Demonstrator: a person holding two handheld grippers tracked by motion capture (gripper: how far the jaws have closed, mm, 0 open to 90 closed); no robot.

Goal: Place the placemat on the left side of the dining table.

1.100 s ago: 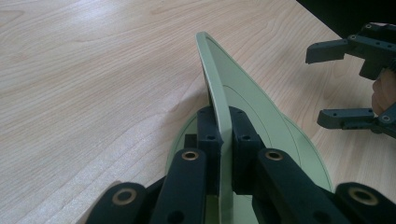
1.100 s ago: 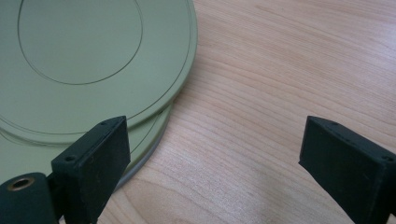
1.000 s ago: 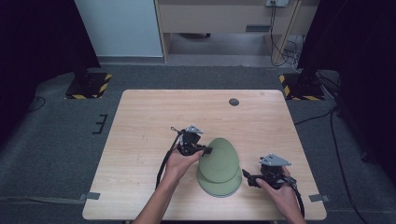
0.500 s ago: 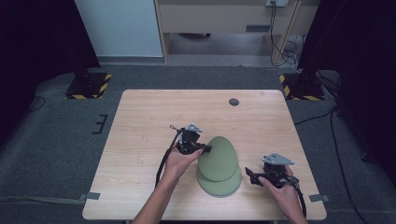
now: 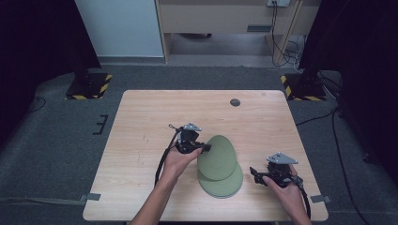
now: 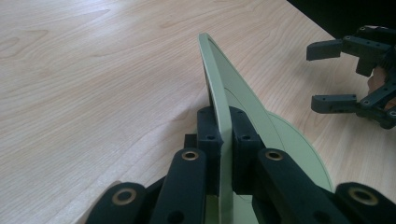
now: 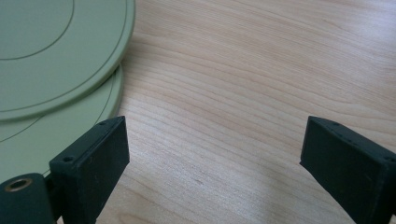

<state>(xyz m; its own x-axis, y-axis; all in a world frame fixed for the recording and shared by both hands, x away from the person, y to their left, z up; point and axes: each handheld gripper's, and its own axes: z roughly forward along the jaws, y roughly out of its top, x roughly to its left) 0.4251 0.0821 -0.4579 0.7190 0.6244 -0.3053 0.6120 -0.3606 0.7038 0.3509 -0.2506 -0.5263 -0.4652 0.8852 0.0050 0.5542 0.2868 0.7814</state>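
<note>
I am lifting the top green plate [image 5: 217, 156] off a stack at about five o'clock from the middle of the wooden surface [image 5: 141, 122]. My left gripper [image 6: 223, 140] has its jaws clamped on that plate's rim, tilting it up on edge over the lower plates [image 5: 225, 187]. My right gripper [image 5: 256, 173] waits just beside the stack at three o'clock, jaws wide and holding nothing. Next, I judge, I must raise the tilted plate clear without dragging the ones beneath, perhaps steadying them with the right. A small dark disc [image 5: 235, 102] lies near the far edge. Grey carpet [image 5: 56, 140] surrounds the surface; a pale cabinet [image 5: 122, 28] stands at eleven o'clock.
</note>
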